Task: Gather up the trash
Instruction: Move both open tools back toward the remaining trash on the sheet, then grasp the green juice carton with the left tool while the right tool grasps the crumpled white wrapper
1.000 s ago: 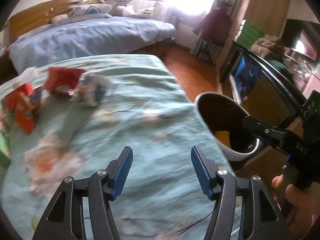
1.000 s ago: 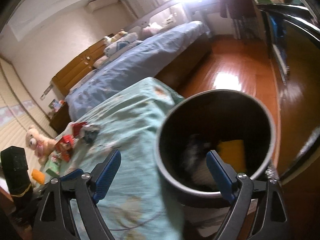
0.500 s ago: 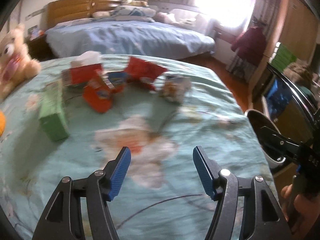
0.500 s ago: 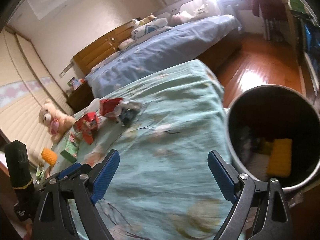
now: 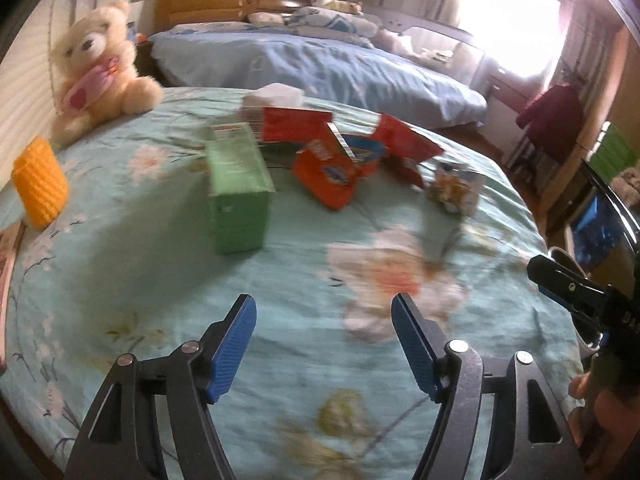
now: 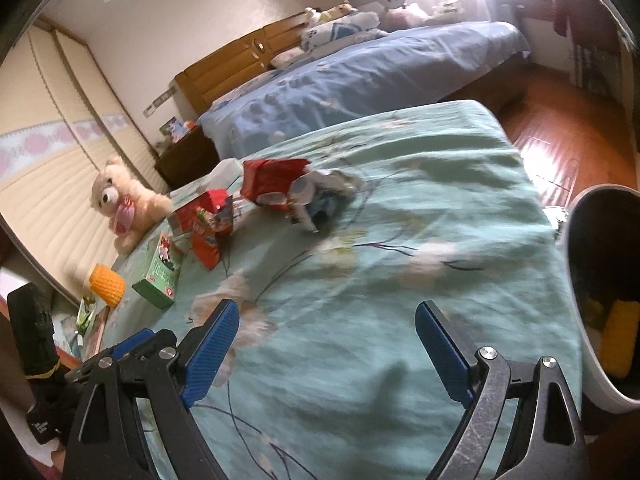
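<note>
The pale green floral bedspread (image 5: 304,288) fills both views, and everything else is placed against it. Off its right-hand edge, on the floor side, stands the round white bin with a dark inside (image 6: 600,288), with something yellow already lying in its bottom. At the spread's far left corner sits a cream teddy bear with a pink heart bib (image 5: 100,64), and nearer along that left edge a yellow ribbed cup (image 5: 39,182); neither reads as trash.

The trash lies in a loose heap on the far middle of the bedspread: a green cardboard carton (image 5: 238,190) nearest, behind it a red flat packet (image 5: 296,126), to its right an orange snack box (image 5: 326,174) and a torn red wrapper (image 5: 404,146), and furthest right a small crumpled white-and-orange pack (image 5: 458,190).

The left gripper (image 5: 323,342) hangs over bare cloth short of the heap; its jaws have just been opening, with nothing between them. The right gripper (image 6: 326,354) likewise stands wide apart and empty, between the heap and the bin.

The step in hand looks like the reach for another piece. The next move calls for carrying a gripper forward to the heap, straddling one item, probably the green carton for the left, and closing on it before carrying it to the bin.
</note>
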{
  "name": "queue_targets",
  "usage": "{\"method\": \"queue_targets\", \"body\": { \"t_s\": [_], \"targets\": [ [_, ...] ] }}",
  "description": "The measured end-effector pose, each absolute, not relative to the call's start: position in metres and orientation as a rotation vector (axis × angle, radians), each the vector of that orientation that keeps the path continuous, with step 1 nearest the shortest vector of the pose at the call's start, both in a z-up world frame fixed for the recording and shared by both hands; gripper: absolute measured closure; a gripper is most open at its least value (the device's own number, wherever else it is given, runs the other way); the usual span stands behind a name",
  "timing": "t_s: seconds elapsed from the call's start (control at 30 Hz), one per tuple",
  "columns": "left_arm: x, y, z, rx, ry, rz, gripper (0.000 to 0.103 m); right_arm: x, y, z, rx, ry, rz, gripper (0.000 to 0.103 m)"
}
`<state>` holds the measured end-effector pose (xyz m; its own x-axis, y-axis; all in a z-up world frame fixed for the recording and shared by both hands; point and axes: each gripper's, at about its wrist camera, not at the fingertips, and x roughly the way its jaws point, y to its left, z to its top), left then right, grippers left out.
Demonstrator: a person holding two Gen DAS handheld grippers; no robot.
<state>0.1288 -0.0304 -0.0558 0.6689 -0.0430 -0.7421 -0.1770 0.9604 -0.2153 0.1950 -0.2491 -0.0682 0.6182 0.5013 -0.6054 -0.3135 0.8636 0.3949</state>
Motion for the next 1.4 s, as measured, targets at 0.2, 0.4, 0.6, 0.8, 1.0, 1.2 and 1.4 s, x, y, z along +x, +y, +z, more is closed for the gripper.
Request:
{"method": "queue_targets", "body": {
  "t_s": [0.2, 0.4, 0.6, 0.8, 1.0, 1.2, 1.4],
  "targets": [
    [0.14, -0.018, -0.054, -0.276, 0.82, 0.133, 0.033, 0.21, -0.225, -0.069, 0.211, 0.773, 0.492, 0.012],
    [0.16, -0.005, -0.059, -0.29, 0.826, 0.18, 0.031, 0.235, -0.212, -0.066, 0.189, 0.77, 0.476, 0.012],
    [0.18, 0.004, -0.062, -0.3, 0.838, 0.201, 0.031, 0.261, -0.203, -0.065, 0.178, 0.77, 0.461, 0.016],
    [0.196, 0.011, -0.066, -0.285, 0.839, 0.226, 0.034, 0.28, -0.197, -0.07, 0.189, 0.789, 0.445, 0.052],
    [0.198, 0.011, -0.07, -0.292, 0.845, 0.158, 0.072, 0.273, -0.2, -0.068, 0.189, 0.766, 0.447, 0.078],
    [0.18, 0.005, -0.064, -0.265, 0.803, 0.111, 0.073, 0.255, -0.212, -0.068, 0.217, 0.766, 0.465, 0.078],
    [0.163, -0.016, -0.058, -0.234, 0.79, 0.039, 0.073, 0.231, -0.229, -0.066, 0.238, 0.759, 0.475, 0.078]
  ]
}}
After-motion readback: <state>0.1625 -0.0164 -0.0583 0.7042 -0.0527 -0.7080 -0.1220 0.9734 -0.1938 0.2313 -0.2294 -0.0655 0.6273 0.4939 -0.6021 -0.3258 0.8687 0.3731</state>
